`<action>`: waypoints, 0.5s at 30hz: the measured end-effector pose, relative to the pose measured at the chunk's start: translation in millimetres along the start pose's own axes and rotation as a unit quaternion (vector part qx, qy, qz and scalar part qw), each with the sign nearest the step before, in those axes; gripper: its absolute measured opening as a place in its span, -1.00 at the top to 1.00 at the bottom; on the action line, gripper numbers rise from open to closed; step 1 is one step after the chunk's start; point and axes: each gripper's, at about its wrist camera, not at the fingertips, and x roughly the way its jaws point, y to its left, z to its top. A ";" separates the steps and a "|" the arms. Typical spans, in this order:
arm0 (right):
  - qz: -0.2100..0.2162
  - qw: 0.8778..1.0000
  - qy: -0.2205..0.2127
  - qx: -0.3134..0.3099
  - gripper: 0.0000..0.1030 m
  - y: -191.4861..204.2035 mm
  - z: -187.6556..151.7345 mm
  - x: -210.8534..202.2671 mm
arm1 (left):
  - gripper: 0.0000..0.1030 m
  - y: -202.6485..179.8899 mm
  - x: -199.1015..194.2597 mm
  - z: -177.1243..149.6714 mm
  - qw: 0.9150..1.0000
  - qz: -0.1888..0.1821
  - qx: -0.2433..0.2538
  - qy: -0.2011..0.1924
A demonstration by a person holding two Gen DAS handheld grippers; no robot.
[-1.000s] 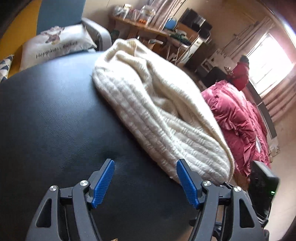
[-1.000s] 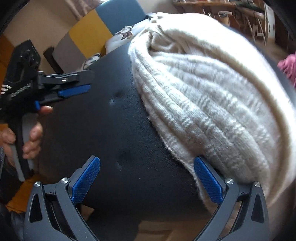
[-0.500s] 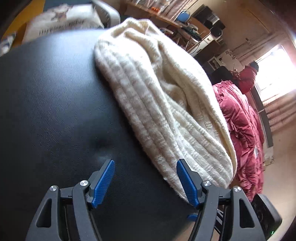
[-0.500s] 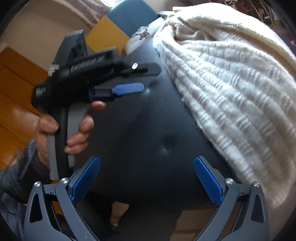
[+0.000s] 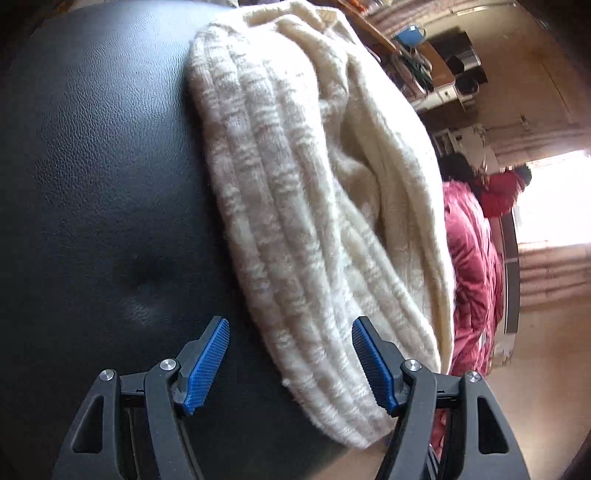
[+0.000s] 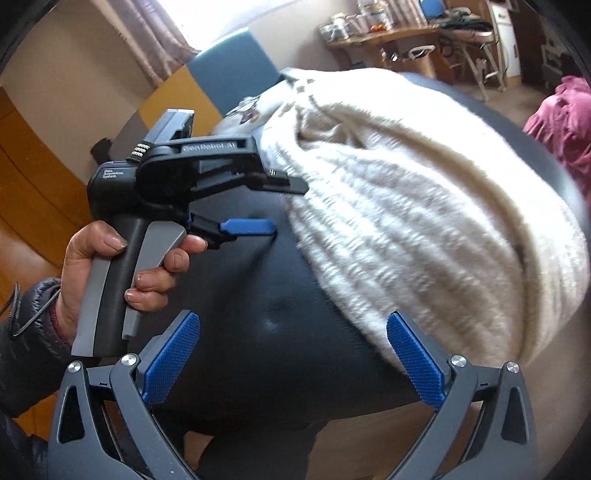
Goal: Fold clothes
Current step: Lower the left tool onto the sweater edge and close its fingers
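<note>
A: Where does the cream ribbed knit sweater (image 5: 295, 206) lie?

B: Bunched in a long roll on the black leather-look padded surface (image 5: 103, 177), along its right side, with one end hanging past the near edge in the left wrist view.

A: And the left gripper (image 5: 290, 363)?

B: Its blue-padded fingers (image 5: 207, 362) are spread wide, one on each side of the sweater's ribbed hem, with the hem lying between them. From the right wrist camera the same tool is seen side-on, held by a hand (image 6: 110, 273) in a dark puffy sleeve, its tips at the sweater's left edge.

A: The right gripper (image 6: 291, 365)?

B: Also spread apart, empty, above the near edge of the padded surface. Its right finger (image 6: 415, 363) sits just beside the sweater's lower end; whether it touches, I cannot tell.

A: Anything else nearby?

B: A pink quilted cover (image 5: 472, 266) beyond the sweater, and a cluttered wooden desk (image 6: 399, 33) at the back.
</note>
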 end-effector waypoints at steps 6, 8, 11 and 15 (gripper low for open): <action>0.009 1.000 -0.001 0.017 -1.00 -12.9 18.6 2.9 | 0.57 -5.9 11.8 -2.5 1.000 0.012 0.015 -0.003; 0.021 0.999 0.016 0.032 -1.00 -19.3 22.5 12.1 | 0.62 -6.5 14.0 -4.3 1.000 0.014 0.021 -0.003; 0.039 0.997 0.048 0.049 -1.00 -26.2 23.4 35.9 | 0.65 -9.2 11.4 -6.5 0.999 0.021 0.042 -0.003; 0.046 0.996 0.062 0.044 -1.00 -23.6 20.1 50.5 | 0.77 -8.4 0.6 -8.6 0.997 0.038 0.063 -0.015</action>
